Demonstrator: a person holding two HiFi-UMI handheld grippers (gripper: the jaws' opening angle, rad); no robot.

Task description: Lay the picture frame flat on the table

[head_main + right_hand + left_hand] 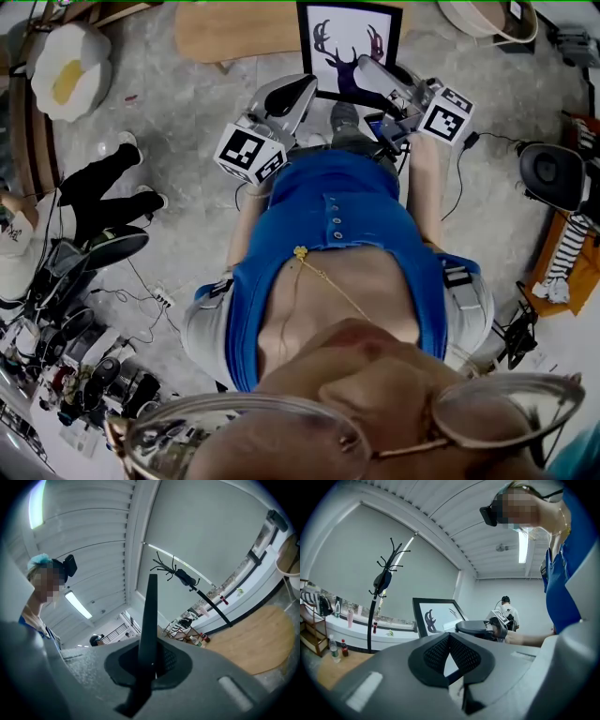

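The black picture frame (328,37) with a dark deer silhouette stands upright in front of me in the head view. My right gripper (364,66) reaches over its right part. In the right gripper view the picture frame (150,616) rises edge-on as a thin black strip between the jaws, and the right gripper (151,649) is shut on it. My left gripper (306,89) sits by the frame's lower left corner. Its own view looks past the shut left gripper (450,638) at the face of the picture frame (433,618) and the right gripper (480,627). Nothing shows clamped in the left jaws.
A wooden table (225,28) lies beyond the frame; the right gripper view shows the wooden table (262,639) as rounded. A seated person's legs (94,197), cables and gear fill the left floor. A coat stand (382,583) stands by the wall, and another person (506,611) stands at the back.
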